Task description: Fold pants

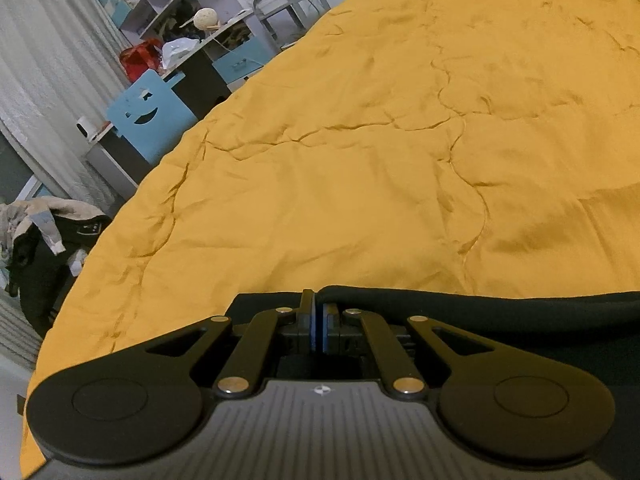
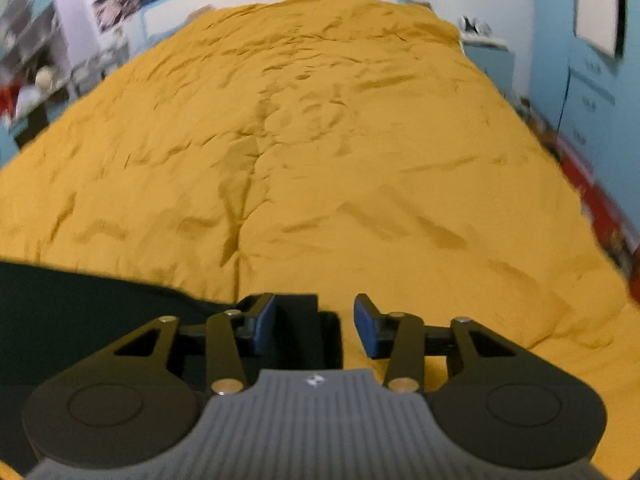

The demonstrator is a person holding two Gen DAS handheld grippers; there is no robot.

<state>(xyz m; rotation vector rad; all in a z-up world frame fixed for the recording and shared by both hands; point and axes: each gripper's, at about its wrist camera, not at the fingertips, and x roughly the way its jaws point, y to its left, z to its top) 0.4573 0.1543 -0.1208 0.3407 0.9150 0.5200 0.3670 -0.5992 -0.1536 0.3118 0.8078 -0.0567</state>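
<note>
The black pants (image 1: 500, 312) lie along the near edge of a mustard-yellow bedspread (image 1: 380, 160). My left gripper (image 1: 318, 320) is shut, its blue pads pinching the pants' upper edge. In the right wrist view the pants (image 2: 80, 308) stretch left from the gripper. My right gripper (image 2: 315, 322) is open, its left finger at the pants' end, with black cloth lying between the fingers. The right finger (image 2: 366, 328) is over bare bedspread (image 2: 320, 140).
Left of the bed stand a blue chair (image 1: 150, 116), a cluttered desk with shelves (image 1: 192, 40) and a chair piled with clothes (image 1: 44, 232). Blue cabinets (image 2: 588, 80) line the right side of the bed. A white wall with posters is beyond the bed.
</note>
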